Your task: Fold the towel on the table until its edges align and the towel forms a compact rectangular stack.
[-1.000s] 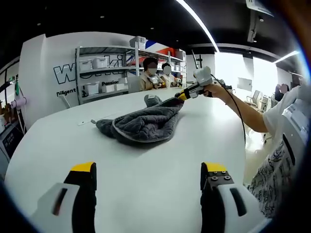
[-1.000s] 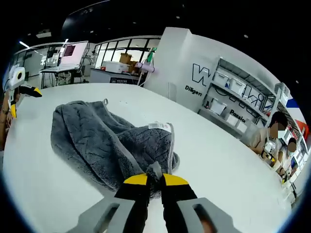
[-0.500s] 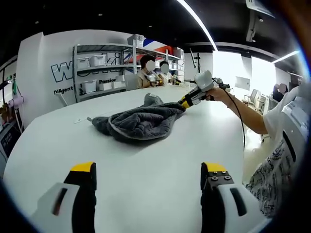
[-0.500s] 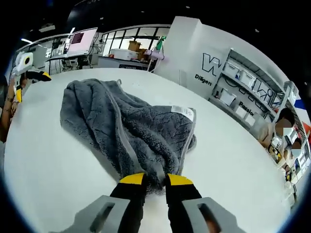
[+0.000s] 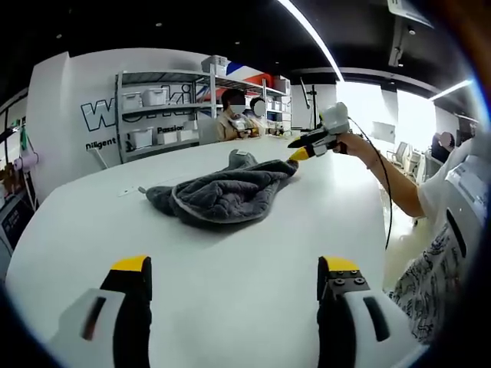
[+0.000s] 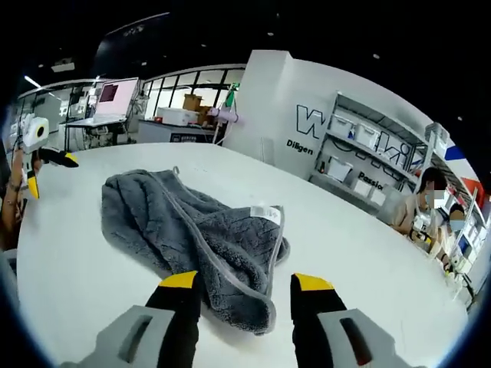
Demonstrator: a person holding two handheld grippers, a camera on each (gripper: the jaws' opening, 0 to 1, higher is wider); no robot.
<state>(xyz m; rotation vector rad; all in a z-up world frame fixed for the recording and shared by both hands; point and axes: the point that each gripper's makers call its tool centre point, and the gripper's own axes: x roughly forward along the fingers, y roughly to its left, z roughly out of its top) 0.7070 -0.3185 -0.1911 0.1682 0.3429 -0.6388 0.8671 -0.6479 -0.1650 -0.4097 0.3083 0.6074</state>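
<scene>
While the grey towel (image 5: 222,195) is lying crumpled on the white counter (image 5: 230,261), the left tongs (image 5: 234,287) are hanging well short of it with their yellow-tipped jaws spread wide and nothing between them; in the left gripper view the right tongs (image 5: 294,156) are showing at the far end of the towel, carried by a person's hand (image 5: 354,143), their yellow tip just beside the cloth, though whether it is touching cannot be told from there; in the right gripper view the right tongs (image 6: 248,287) are standing apart, gripping nothing, with the nearest hem of the towel (image 6: 201,241) lying between and just beyond the two jaws; the towel is bunched in loose folds, its pale edging curling across the top and a white label (image 6: 263,213) facing up near its far edge; beyond the towel, at the far side of the counter, the left tongs (image 6: 44,159) are appearing small; behind the counter, shelving (image 5: 165,115) with bins is standing against a white wall, and two seated people (image 5: 244,119) are sitting beside it.
</scene>
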